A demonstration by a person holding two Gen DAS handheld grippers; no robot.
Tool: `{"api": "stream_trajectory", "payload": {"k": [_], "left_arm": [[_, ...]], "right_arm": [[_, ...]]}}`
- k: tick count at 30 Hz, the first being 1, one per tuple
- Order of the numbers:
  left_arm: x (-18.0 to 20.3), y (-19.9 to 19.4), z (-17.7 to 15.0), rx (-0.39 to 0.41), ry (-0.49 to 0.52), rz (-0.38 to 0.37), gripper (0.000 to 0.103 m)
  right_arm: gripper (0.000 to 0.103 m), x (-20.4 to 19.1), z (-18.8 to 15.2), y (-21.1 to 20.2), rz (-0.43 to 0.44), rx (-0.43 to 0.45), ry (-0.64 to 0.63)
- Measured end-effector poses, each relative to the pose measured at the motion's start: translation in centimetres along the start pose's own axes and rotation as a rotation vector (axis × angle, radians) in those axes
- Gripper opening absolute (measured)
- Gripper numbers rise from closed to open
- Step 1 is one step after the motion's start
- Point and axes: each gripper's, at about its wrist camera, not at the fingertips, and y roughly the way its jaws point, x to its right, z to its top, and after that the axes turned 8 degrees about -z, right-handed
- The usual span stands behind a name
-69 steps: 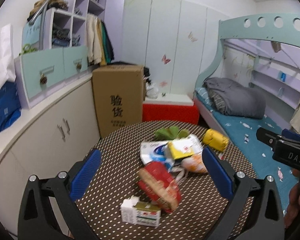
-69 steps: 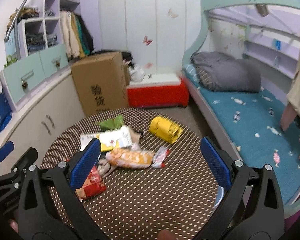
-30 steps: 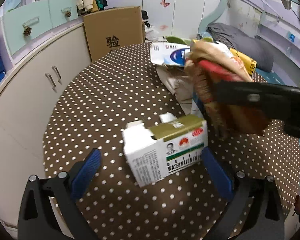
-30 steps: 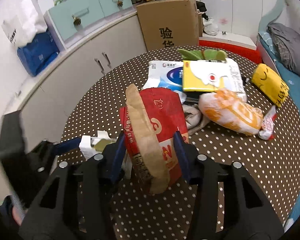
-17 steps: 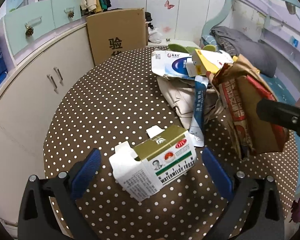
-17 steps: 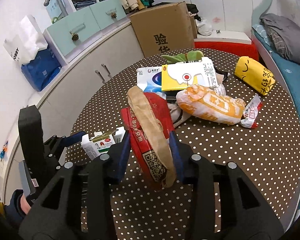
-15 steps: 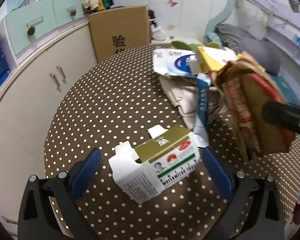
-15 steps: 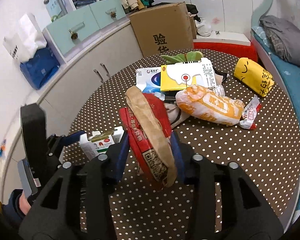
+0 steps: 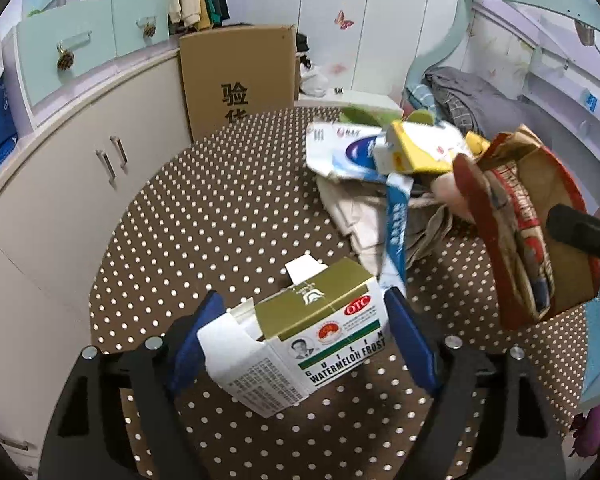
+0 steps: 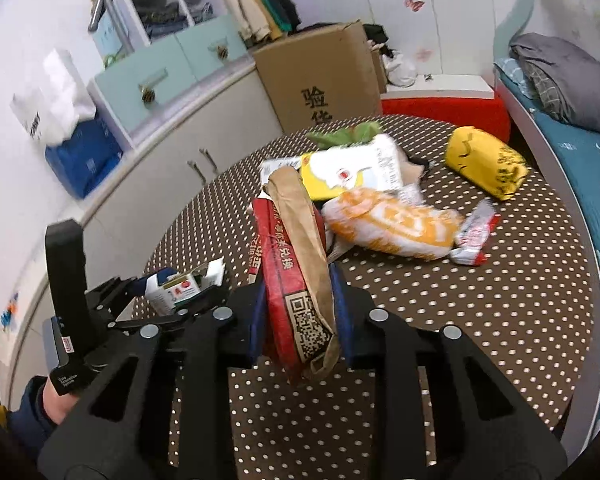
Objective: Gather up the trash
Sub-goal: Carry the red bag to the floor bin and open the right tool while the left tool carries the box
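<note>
A round table (image 9: 204, 216) under a brown cloth with white dots carries everything. Behind its far edge stands a tall cardboard box (image 9: 240, 76) against a curved run of pale cabinets (image 9: 80, 168), and a bed with a grey blanket (image 10: 556, 72) lies past the right edge.

Toward the far middle of the table sits a heap of litter: a flattened blue and white carton (image 9: 344, 152) with a yellow and white box (image 10: 352, 172) on top, an orange and white bag (image 10: 392, 224) just in front of them, and a small red and white wrapper (image 10: 476, 236) at the bag's right end. A yellow packet (image 10: 488, 162) lies apart near the right edge.

The right gripper (image 10: 300, 320) pinches a red and brown paper bag (image 10: 296, 280) between its blue pads, lifted clear of the cloth, the jaws closing on it.

Near the front left edge, the left gripper (image 9: 296, 340) brackets an opened white and gold medicine box (image 9: 300, 340), which rests on the cloth; its jaws are closing, the pads right at the box's two ends, though whether they press on it yet cannot be told
</note>
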Motion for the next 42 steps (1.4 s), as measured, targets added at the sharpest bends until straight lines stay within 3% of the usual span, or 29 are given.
{"api": "stream_trajectory", "payload": {"k": [10, 18, 24, 29, 31, 32, 33, 36, 42], "left_arm": [[6.6, -3.5, 4.1, 0.13, 0.09, -0.124, 0.08], [15.7, -1.3, 6.9, 0.125, 0.2, -0.297, 0.08], [22.7, 1.9, 7.8, 0.079, 0.286, -0.396, 0.08], [27.7, 4.5, 8.0, 0.034, 0.338, -0.447, 0.08], [29.4, 5.7, 8.0, 0.007, 0.353, -0.466, 0.08], [30.3, 6.2, 8.0, -0.003, 0.363, -0.473, 0.08], [31.2, 6.8, 7.9, -0.015, 0.374, -0.484, 0.08], [34.1, 8.8, 7.8, -0.057, 0.403, -0.503, 0.08], [39.4, 12.7, 7.5, -0.139, 0.461, -0.553, 0.08]], "right_arm": [[0.029, 8.7, 1.4, -5.9, -0.038, 0.153, 0.188], [0.029, 20.5, 0.4, -9.0, -0.212, 0.219, 0.399], [0.029, 30.3, -3.5, -6.2, -0.353, 0.119, 0.568], [0.029, 35.9, -6.8, -0.6, -0.374, -0.002, 0.669], [0.033, 37.8, -7.9, 1.5, -0.387, -0.038, 0.697], [0.039, 38.9, -8.6, 2.7, -0.387, -0.062, 0.72], [0.053, 39.4, -8.9, 3.3, -0.379, -0.069, 0.738], [0.055, 41.5, -10.4, 3.8, -0.376, -0.079, 0.802], [0.066, 42.3, -11.9, -1.9, -0.402, 0.07, 0.895]]}}
